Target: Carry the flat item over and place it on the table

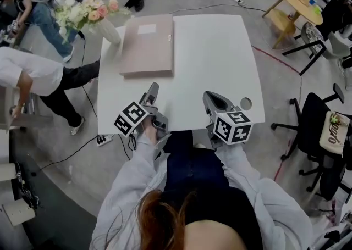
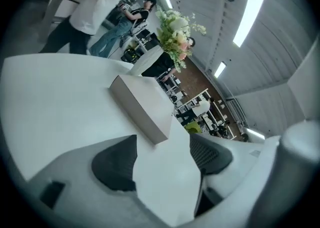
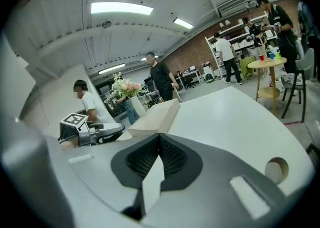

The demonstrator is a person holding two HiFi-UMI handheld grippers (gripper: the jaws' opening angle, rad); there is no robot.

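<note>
Left tongs (image 1: 152,90) spread, empty; right tongs (image 1: 212,98) pressed together; flat box (image 1: 147,45) on table (image 1: 214,62).

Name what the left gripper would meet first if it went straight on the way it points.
Probably the flat beige box, its near corner, lying on the white table dead ahead; depth is uncertain.

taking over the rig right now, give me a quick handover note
Left gripper: jaws apart, nothing between them, at the table's near edge, short of the box.
Right gripper: jaws shut, empty, also at the near edge.
Flat beige box: lies flat on the far left part of the white table, beside the vase of flowers; neither gripper touches it.
Done: the box looks placed.
Left: probably nothing except drawing both grippers clear.
</note>
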